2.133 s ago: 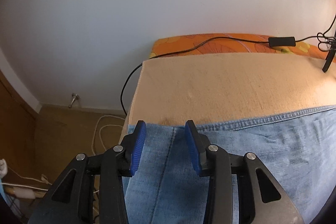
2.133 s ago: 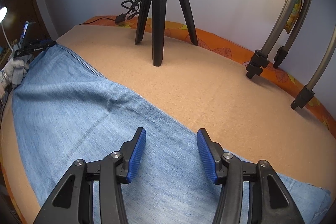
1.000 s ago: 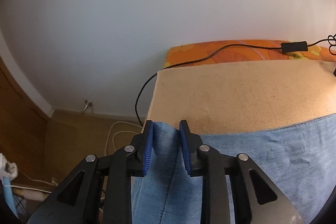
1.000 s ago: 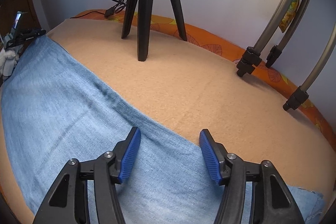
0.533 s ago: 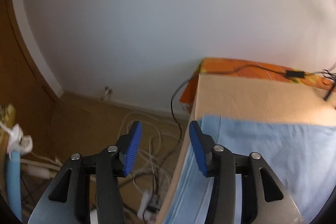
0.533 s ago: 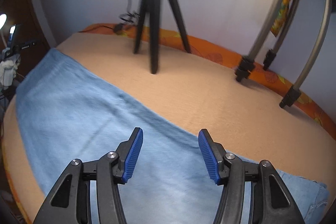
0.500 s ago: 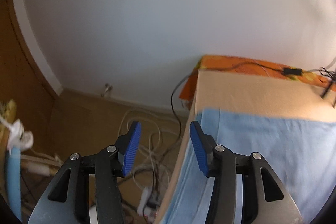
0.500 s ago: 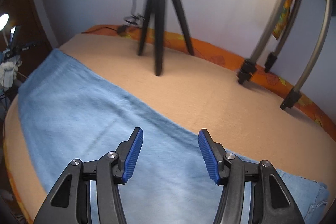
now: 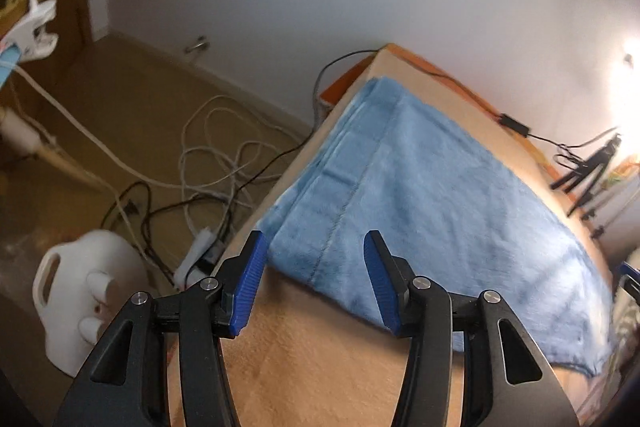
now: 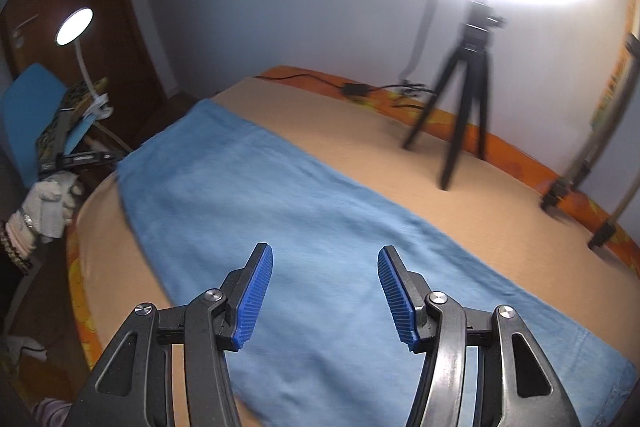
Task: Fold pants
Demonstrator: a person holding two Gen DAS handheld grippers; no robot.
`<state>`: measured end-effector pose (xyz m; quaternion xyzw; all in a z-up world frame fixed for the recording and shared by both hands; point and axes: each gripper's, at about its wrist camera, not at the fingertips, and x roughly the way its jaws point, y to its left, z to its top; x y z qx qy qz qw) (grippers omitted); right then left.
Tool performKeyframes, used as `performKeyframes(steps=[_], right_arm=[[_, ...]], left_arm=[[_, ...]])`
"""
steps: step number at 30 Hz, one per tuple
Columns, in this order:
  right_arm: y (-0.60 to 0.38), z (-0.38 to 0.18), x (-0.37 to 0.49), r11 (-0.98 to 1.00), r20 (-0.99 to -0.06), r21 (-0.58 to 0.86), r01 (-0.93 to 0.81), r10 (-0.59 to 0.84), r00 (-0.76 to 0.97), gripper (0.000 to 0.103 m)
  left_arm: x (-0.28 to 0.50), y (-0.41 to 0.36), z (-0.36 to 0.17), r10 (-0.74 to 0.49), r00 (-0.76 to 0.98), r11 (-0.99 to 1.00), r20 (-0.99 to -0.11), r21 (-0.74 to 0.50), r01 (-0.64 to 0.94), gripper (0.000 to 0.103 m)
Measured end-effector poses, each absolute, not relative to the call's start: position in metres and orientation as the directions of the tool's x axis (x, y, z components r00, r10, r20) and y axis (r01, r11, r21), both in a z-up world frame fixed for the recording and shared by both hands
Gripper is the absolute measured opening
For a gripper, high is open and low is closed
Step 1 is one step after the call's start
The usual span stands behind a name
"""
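Light blue denim pants (image 9: 432, 203) lie flat in a long strip on the tan blanket of a bed (image 9: 320, 355); they also show in the right wrist view (image 10: 304, 227). My left gripper (image 9: 314, 287) is open and empty, raised above the pants' near end by the bed's left edge. My right gripper (image 10: 324, 295) is open and empty, raised above the middle of the pants. The left gripper and its gloved hand (image 10: 52, 199) show at the left of the right wrist view.
A black tripod (image 10: 464, 99) stands on the bed behind the pants, with stand legs (image 10: 580, 187) at the right. A black cable with adapter (image 9: 512, 123) runs along the far edge. Cables (image 9: 208, 155) and a white jug (image 9: 84, 291) lie on the floor at left.
The left gripper shut on the pants' end, then opened and let go. Both grippers have lifted and drawn back from the pants, which now lie flat.
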<state>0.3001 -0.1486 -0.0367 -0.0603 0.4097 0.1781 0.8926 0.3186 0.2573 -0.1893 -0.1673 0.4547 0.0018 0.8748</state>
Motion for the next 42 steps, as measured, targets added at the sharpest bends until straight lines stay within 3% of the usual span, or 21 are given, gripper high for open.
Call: performKeyframes(steps=[4,11,14,16,19,24,33,42], right_arm=[[-0.129,-0.03,0.289,0.919,-0.746,0.049,-0.39,0.294,0.598,0.057],[-0.114,-0.022,0.281,0.919,-0.747,0.036,-0.392,0.285,0.601,0.057],[-0.111,-0.024,0.284,0.924,-0.752,0.047,-0.381,0.284,0.595,0.057],[-0.107,-0.027,0.287,0.925,-0.758,0.063,-0.375,0.289,0.584,0.057],[-0.095,-0.032,0.296,0.92,-0.768,0.09,-0.381,0.308,0.562,0.057],[-0.059,-0.035,0.319,0.897,-0.777,0.13,-0.423,0.357,0.519,0.057],[0.048,-0.053,0.41,0.833,-0.791,0.278,-0.477,0.481,0.379,0.06],[0.162,-0.095,0.494,0.786,-0.792,0.406,-0.466,0.557,0.25,0.061]], left_arm=[[0.322,0.253,-0.198,-0.075,0.587,0.953,-0.806,-0.231,-0.195,0.05],[0.321,0.25,-0.199,-0.065,0.621,0.96,-0.781,-0.218,-0.175,0.05],[0.318,0.246,-0.199,-0.029,0.643,0.967,-0.765,-0.184,-0.175,0.035],[0.317,0.246,-0.194,-0.017,0.662,0.968,-0.75,-0.179,-0.177,0.019],[0.315,0.248,-0.188,-0.032,0.693,0.968,-0.72,-0.194,-0.157,0.012],[0.309,0.243,-0.183,-0.125,0.726,0.97,-0.676,-0.238,-0.055,0.01],[0.304,0.213,-0.176,-0.222,0.723,0.972,-0.654,-0.205,0.113,0.01],[0.303,0.208,-0.177,-0.27,0.71,0.962,-0.651,-0.222,0.162,0.009]])
